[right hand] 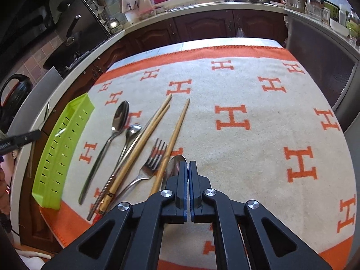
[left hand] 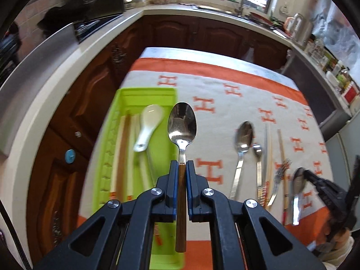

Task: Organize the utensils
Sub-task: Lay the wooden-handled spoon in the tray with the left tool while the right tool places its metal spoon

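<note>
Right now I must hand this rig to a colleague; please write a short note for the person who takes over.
Left gripper: shut on the wood-handled spoon, held above the green tray.
Right gripper: shut, empty, at the spoon nearest it on the cloth.
Done: the white spoon and chopsticks lie in the tray.
Left: place the held spoon; then move three spoons, the fork and the loose chopsticks.

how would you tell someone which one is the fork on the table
Start at the orange and white H-patterned blanket and find the row of loose utensils right of the green tray. The fork lies between the pair of chopsticks and the single chopstick. It is the only piece with tines; the other metal pieces are spoons.
</note>
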Motion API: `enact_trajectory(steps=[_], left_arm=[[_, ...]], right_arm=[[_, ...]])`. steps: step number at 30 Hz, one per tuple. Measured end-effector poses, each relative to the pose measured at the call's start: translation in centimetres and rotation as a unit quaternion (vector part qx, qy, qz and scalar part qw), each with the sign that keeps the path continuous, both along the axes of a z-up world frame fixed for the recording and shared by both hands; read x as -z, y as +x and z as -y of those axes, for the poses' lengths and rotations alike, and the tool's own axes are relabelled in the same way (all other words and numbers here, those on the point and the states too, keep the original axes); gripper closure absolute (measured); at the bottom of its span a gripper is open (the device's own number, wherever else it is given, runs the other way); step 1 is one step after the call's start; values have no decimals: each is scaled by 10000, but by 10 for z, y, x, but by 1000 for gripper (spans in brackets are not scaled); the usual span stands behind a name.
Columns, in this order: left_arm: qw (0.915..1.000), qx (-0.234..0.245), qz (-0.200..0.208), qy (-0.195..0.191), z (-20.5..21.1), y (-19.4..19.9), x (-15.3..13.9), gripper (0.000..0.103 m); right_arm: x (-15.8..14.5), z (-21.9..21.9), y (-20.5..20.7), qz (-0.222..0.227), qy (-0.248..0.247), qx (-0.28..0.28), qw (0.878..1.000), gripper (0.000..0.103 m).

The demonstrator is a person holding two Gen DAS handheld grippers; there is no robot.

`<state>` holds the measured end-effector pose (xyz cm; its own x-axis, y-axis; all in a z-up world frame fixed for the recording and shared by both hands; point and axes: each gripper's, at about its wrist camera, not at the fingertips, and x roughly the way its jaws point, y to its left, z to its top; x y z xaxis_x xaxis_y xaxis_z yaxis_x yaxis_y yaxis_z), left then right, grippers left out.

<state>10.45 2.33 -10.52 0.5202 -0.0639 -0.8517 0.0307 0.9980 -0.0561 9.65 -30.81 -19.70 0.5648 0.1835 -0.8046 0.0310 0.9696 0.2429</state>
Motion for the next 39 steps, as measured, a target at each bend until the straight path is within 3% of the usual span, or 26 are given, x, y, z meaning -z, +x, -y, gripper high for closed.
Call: enact_trajectory(steps=[7, 14, 19, 22, 23, 27, 32, 39], left_arm=[[9985, -326, -251, 358, -44, -7, 33, 99], [9984, -179, -496, 206, -54, -15, 62, 97], [9994, -191, -294, -35, -65, -25, 57, 81], [9993, -270, -47, -254, -79, -33, 42, 78], [9990, -307, 19, -309, -83, -34, 38, 77], [9968, -655, 299, -336, -107, -42, 21, 55], [9940, -1006, 405, -128, -129, -49, 18, 55], [9927, -1188, 178, -129, -149, -49, 36, 55]], right_arm=[[-46, -15, -17, 520, 196, -136, 9984, 102], [-96, -59, -17, 887, 271, -548, 9942, 102], [-115, -112, -3, 934, 80, -1020, 9904, 102], [-123, -151, 9, 911, 31, -1352, 9866, 102], [-124, -162, 11, 896, 16, -1446, 9854, 102], [-120, -215, 21, 803, -119, -1875, 9789, 102], [-102, -274, 30, 646, -237, -2349, 9696, 102], [-75, -315, 38, 502, -587, -2536, 9642, 102]])
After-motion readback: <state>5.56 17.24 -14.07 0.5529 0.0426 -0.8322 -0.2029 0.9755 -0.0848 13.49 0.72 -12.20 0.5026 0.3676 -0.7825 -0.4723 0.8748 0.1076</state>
